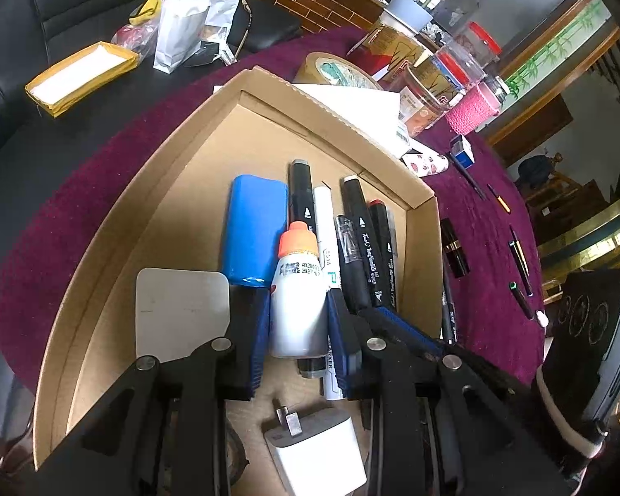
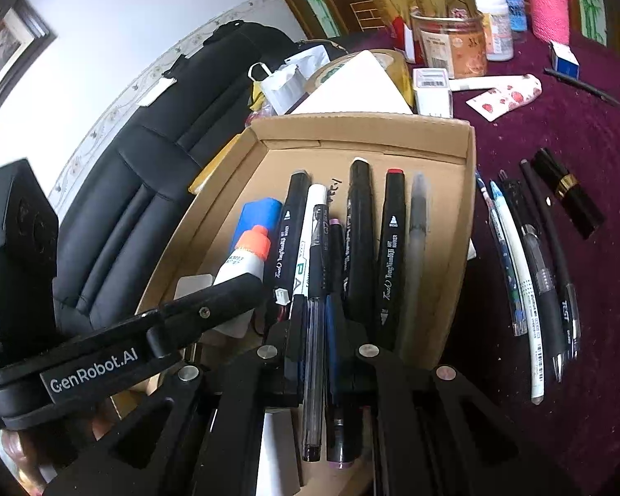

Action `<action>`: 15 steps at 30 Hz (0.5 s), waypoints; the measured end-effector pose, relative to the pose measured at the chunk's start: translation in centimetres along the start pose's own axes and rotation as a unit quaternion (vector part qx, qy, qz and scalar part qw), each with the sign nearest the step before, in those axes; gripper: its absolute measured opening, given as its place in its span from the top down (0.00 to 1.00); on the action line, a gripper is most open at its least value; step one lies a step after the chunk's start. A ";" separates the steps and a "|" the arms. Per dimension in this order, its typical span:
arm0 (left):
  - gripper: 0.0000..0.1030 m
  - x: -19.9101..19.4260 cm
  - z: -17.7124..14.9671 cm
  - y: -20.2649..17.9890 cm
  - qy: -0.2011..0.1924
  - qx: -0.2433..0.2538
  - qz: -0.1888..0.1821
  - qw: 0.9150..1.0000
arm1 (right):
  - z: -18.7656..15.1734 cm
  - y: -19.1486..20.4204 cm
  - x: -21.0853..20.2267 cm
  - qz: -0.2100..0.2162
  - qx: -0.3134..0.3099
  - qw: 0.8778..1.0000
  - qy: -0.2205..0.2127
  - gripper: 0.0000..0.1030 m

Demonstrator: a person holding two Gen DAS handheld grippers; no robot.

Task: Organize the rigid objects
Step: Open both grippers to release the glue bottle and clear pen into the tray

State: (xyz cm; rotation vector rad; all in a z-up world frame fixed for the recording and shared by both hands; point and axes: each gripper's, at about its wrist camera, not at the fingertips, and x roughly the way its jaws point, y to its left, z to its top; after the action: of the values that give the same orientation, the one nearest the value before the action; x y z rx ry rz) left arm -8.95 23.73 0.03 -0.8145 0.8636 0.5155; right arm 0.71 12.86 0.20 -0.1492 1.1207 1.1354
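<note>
Your left gripper (image 1: 297, 322) clamps the bottle (image 1: 297, 289) inside the box (image 1: 115, 223); your right gripper (image 2: 322, 330) apparently pinches two pens (image 2: 313, 330).

One bottle (image 1: 296, 289), one box (image 1: 351, 124)

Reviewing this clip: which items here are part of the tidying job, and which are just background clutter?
Part of the job:
- cardboard tray
- white bottle, clamped in the left gripper
- two pens, clamped in the right gripper
- markers in the tray
- loose pens on the maroon cloth

Just lying about:
- tape roll
- jars
- white paper bag
</note>
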 end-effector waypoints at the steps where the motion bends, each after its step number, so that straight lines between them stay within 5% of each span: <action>1: 0.76 0.0 0.0 0.0 0.000 0.001 0.000 1.000 | -0.1 0.0 0.0 -0.001 0.001 1.000 -0.002 0.92; 6: 0.75 0.0 -0.3 -0.1 -0.004 0.005 -0.001 1.000 | -0.5 -0.2 -0.4 0.006 0.004 1.000 -0.004 0.90; 10: 0.59 0.0 -0.4 0.1 -0.006 -0.005 -0.008 1.000 | -0.8 0.2 -0.7 0.012 -0.007 1.000 -0.009 0.79; 15: 0.58 -0.9 -0.5 0.3 -0.018 -0.017 -0.020 0.999 | -1.3 0.8 -1.9 0.017 -0.029 0.999 -0.023 0.67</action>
State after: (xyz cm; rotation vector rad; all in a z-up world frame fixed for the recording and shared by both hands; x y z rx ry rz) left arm -9.91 23.43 0.48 -0.8498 0.8048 0.5098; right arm -0.71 11.24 1.41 -0.1493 1.0540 1.1962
